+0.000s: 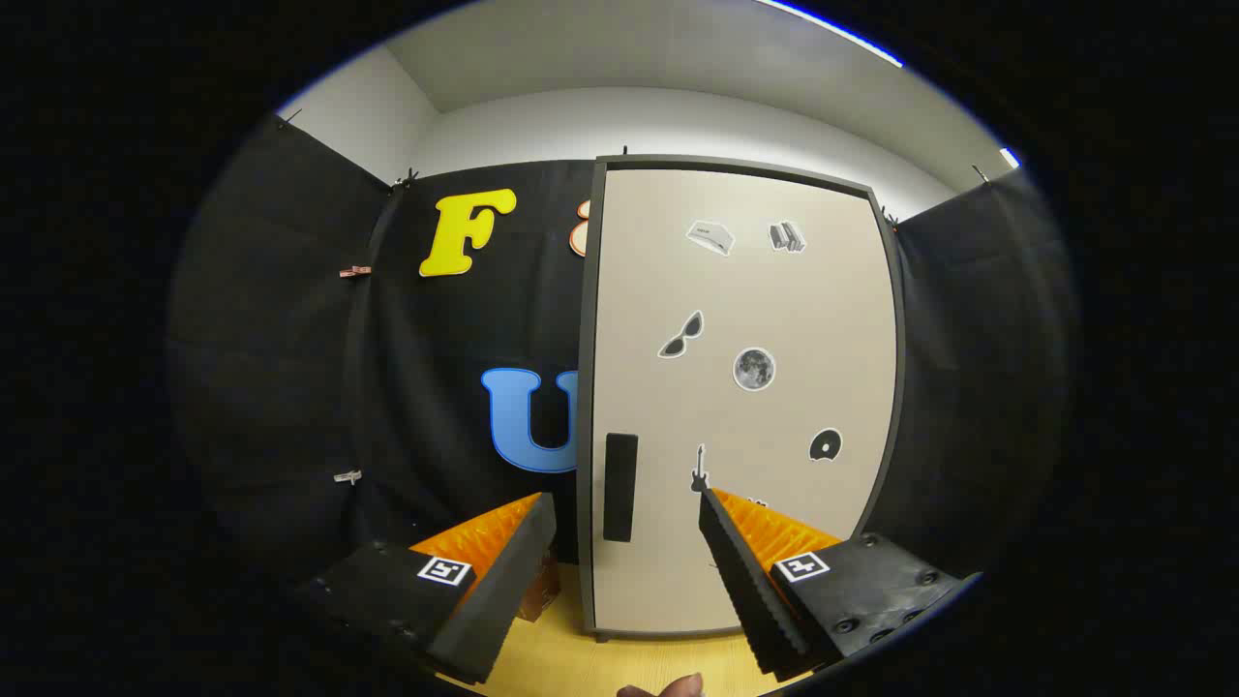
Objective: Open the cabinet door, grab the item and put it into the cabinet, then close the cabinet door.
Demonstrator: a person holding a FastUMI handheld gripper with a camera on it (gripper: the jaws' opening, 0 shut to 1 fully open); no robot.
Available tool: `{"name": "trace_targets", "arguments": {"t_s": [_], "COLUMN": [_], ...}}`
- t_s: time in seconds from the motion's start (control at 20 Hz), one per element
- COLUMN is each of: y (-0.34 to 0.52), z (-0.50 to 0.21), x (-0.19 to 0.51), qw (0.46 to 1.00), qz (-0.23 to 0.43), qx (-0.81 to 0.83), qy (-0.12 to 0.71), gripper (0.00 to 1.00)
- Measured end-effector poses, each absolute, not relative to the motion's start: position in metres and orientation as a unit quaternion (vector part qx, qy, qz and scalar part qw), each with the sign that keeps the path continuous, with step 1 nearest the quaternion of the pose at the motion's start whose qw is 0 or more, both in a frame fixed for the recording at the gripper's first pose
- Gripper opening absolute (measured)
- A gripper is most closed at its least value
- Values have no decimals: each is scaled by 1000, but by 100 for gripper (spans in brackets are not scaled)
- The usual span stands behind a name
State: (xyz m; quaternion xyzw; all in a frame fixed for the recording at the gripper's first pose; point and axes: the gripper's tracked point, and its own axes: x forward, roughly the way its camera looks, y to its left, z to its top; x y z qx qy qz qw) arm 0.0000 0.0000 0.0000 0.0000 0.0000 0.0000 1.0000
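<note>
A tall cabinet [745,387] with a beige door in a dark frame stands upright on the wooden table, straight ahead of my fingers. Its door is closed and carries several small stickers. A dark vertical handle [620,486] sits near the door's lower left edge, just beyond and between my fingertips. My gripper [627,511] is open with nothing between its fingers. A small brownish item [538,592] peeks out on the table behind my left finger, left of the cabinet's base; most of it is hidden.
The light wooden table [619,663] runs under the fingers up to the cabinet's foot. Black cloth walls close the booth behind and on both sides. Part of a hand [668,688] shows below the fingers.
</note>
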Motion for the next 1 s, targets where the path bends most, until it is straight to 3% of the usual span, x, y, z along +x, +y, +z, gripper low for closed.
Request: {"name": "trace_targets", "arguments": {"t_s": [1.0], "y": [17], "z": [-1], "x": [8], "qw": [1000], "qz": [-4], "qx": [-1], "qy": [-3], "gripper": [97]}}
